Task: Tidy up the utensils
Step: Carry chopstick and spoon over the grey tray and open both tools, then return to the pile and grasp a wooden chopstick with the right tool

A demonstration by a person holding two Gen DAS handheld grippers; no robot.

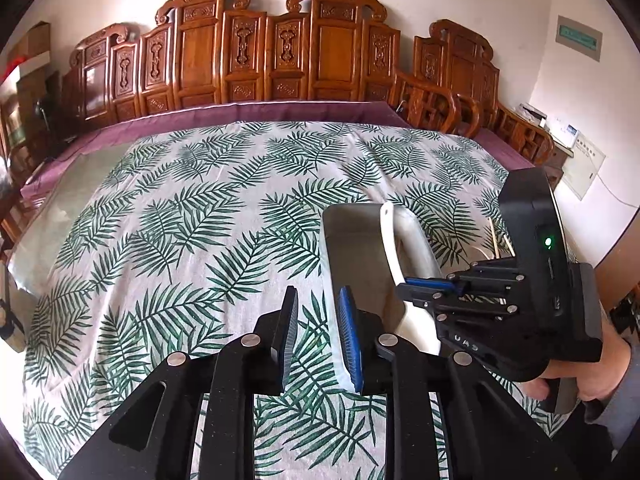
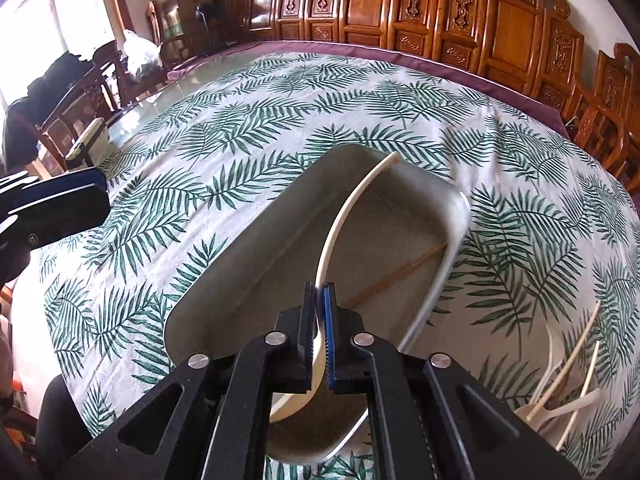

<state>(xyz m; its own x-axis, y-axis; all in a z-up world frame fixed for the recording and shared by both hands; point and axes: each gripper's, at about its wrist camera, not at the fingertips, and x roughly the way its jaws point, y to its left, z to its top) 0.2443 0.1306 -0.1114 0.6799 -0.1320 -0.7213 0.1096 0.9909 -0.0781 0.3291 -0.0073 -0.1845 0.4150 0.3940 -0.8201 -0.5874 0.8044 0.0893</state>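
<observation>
My right gripper [image 2: 319,332] is shut on a white spoon [image 2: 340,216], holding it by the handle over a grey metal tray [image 2: 256,248]; the handle curves up and away and the bowl hangs below the fingers. A wooden chopstick [image 2: 396,272] lies in the tray. In the left wrist view the right gripper [image 1: 416,284] holds the spoon [image 1: 390,240] over the tray [image 1: 352,240]. My left gripper [image 1: 318,336] is open and empty, just left of the tray above the cloth. More white spoons and chopsticks [image 2: 568,380] lie on the cloth right of the tray.
A leaf-patterned cloth [image 1: 180,220] covers the table, with a purple cloth edge [image 1: 280,110] beyond. Carved wooden chairs [image 1: 260,48] line the far side. More chairs and a bag [image 2: 140,52] stand at the left end.
</observation>
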